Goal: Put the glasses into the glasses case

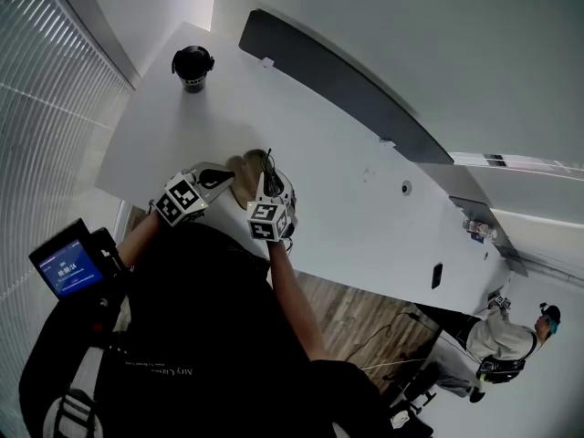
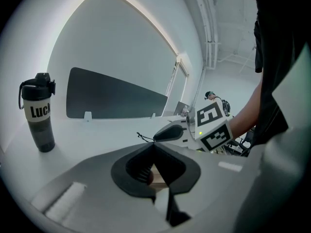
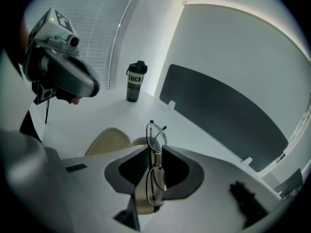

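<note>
At lower centre the right gripper [image 3: 155,149] pinches the thin-framed glasses [image 3: 155,184] edge-on between its jaws, the beige glasses case [image 3: 108,142] lying open just left on the white table [image 3: 92,115], a dark bottle [image 3: 135,81] above, and the left gripper [image 3: 60,74] at upper left.

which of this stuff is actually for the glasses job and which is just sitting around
For the job:
- glasses
- glasses case

Just lying about:
- black bottle
- dark panel at the table's far edge
- small black object on the table
</note>
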Motion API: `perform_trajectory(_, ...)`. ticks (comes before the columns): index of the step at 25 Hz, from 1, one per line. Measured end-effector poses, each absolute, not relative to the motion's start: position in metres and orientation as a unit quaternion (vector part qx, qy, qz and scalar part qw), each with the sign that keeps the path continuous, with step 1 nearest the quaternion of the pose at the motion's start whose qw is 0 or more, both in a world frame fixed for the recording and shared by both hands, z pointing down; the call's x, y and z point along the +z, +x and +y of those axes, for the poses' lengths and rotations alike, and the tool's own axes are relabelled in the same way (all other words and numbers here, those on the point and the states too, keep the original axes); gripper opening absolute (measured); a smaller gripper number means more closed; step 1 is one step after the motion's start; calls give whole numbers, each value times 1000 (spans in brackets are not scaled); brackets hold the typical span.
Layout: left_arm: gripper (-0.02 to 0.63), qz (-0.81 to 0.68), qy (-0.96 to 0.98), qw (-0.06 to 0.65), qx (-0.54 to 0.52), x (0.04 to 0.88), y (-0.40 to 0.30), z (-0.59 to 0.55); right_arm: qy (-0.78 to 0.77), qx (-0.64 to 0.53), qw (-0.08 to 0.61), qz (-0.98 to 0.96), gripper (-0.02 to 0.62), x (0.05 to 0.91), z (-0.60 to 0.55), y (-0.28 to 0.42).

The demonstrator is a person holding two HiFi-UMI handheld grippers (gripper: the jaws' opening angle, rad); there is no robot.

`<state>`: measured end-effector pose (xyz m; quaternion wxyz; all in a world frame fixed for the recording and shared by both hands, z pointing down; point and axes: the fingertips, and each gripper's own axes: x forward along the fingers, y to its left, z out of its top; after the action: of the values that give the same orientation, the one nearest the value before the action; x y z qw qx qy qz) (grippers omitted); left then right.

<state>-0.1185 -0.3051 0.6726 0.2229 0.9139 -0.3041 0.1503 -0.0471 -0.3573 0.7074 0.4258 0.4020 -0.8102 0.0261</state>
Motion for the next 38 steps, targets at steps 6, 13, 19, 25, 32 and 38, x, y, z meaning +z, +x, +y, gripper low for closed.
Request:
perform_trajectory(6,5,-307,912,225,151,674,-121,-306,368,38,460,-807,86,742,-347,-52)
perform_trajectory(13,5,-311,911,227,151,676,-124,-306,340,17,512,-789,86,763,-343,-53)
perform_trajectory(19,6,-313,909,228,153,676,-125,-307,328,5,553,-766,91,781,-341,-50)
perform_trajectory(25,6,-312,909,227,159,681,-127,-306,324,9,541,-776,89,782,-343,-54)
perform_trajectory(32,5,-290,916,225,162,678,-117,-302,324,-10,535,-780,100,771,-341,-52)
perform_trajectory(38,5,-293,916,212,171,671,-111,-293,325,13,511,-796,139,761,-332,-51)
